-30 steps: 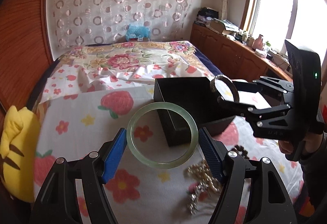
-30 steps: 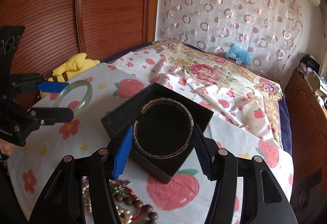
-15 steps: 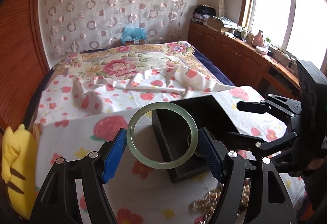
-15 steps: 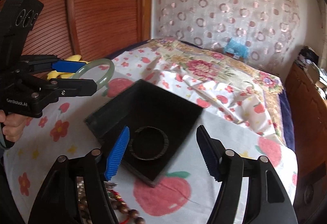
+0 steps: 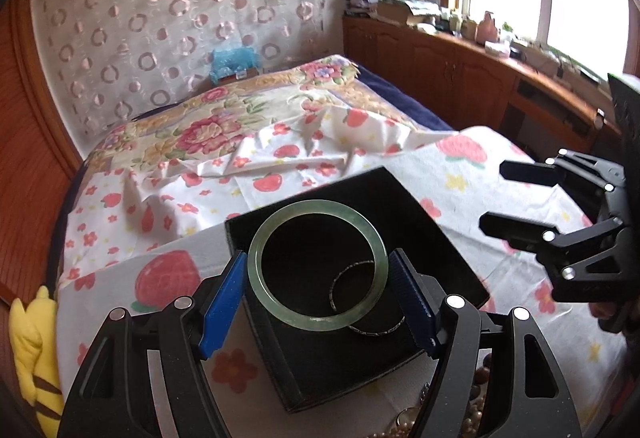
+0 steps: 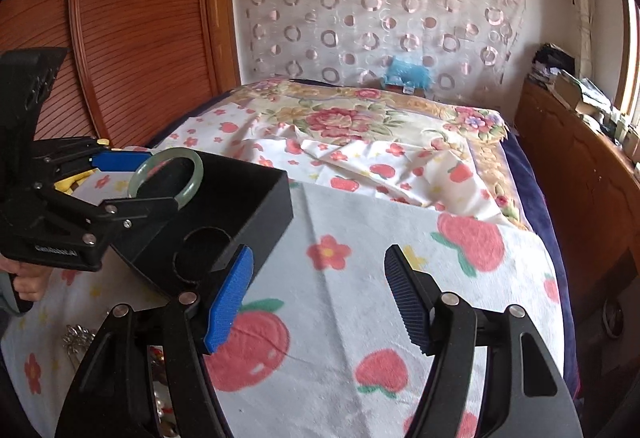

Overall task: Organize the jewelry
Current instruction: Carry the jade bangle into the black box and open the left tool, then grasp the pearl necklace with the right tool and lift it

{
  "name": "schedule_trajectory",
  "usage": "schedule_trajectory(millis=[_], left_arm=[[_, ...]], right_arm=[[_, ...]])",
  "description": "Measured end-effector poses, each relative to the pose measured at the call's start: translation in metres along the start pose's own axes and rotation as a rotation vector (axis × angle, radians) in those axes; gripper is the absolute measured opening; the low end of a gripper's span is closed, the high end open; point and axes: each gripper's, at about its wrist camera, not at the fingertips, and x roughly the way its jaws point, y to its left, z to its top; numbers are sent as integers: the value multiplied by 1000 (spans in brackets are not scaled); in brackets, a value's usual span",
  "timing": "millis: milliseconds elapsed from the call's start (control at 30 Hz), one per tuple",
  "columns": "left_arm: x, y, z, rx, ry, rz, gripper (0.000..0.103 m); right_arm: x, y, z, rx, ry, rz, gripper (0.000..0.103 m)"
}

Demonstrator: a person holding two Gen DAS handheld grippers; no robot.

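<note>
Over the open black box [image 5: 360, 278] through the left wrist view: pale green jade bangle [image 5: 317, 264] now carried above the interior, pinched between the left gripper [image 5: 318, 298] pads. Thin silver patterned bracelet [image 5: 368, 302] already on the box floor, dropped moments ago. From the right wrist view: right gripper [image 6: 318, 298] pulled back over the strawberry-print cloth [image 6: 360, 278], fingers wide and empty. Likely next, releasing the bangle.

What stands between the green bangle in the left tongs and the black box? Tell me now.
Nothing visible does. The left tongs hold the pale green jade bangle directly above the open black rectangular box; only a thin metal bracelet lies on its floor. The open right tongs are off to the side.
</note>
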Motion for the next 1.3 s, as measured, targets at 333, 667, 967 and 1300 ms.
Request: schedule_trajectory(millis=[333, 667, 967, 1300], left_arm=[[-10, -5, -6, -12, -4, -6, 76], [-53, 0, -42, -67, -31, -15, 77], [-71, 9, -98, -144, 8, -12, 77], [-79, 9, -149, -175, 59, -14, 77]], right_arm=[[-6, 0, -9, -4, -4, -7, 71], [-33, 18, -29, 22, -17, -20, 71], [-62, 50, -57, 24, -7, 14, 71], [-61, 90, -82, -9, 78, 107, 54]])
